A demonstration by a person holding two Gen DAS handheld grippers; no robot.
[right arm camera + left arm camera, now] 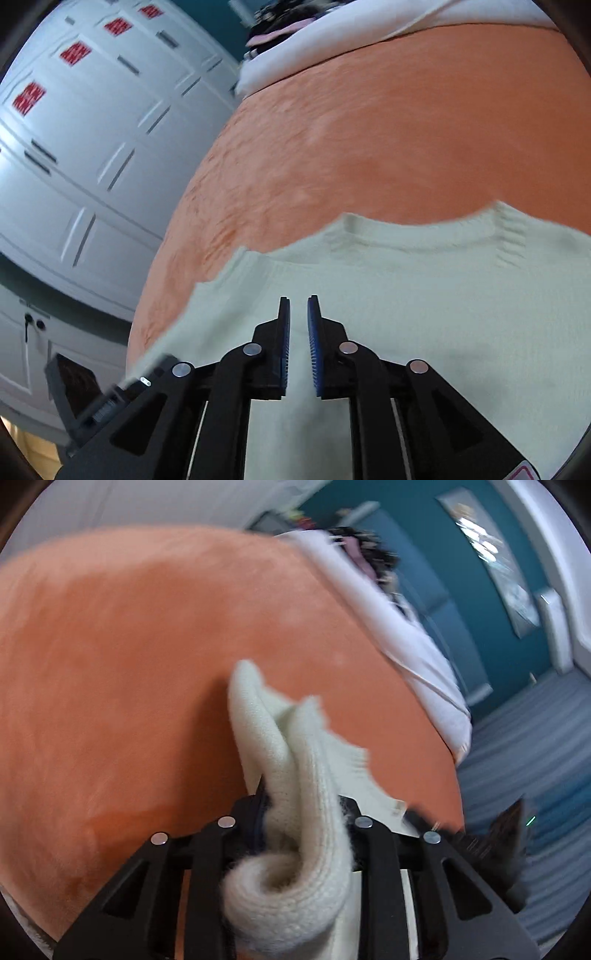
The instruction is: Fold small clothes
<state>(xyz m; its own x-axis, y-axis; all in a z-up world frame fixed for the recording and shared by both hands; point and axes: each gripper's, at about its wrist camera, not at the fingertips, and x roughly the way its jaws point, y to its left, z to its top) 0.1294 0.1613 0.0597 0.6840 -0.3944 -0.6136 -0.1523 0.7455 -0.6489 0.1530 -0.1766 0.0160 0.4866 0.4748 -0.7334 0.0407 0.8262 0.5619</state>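
left claw (303, 812): clamped on bunched cream knit sweater (295, 775) | right claw (298, 332): slightly parted, empty, above sweater on orange blanket (369, 147) | soft, light, floppy; grip hem edge

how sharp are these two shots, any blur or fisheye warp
Left wrist view: the cream sweater in the left gripper is fairly sharp, the room behind smeared. Right wrist view: the right gripper is crisp, cupboard doors bowed and streaked.
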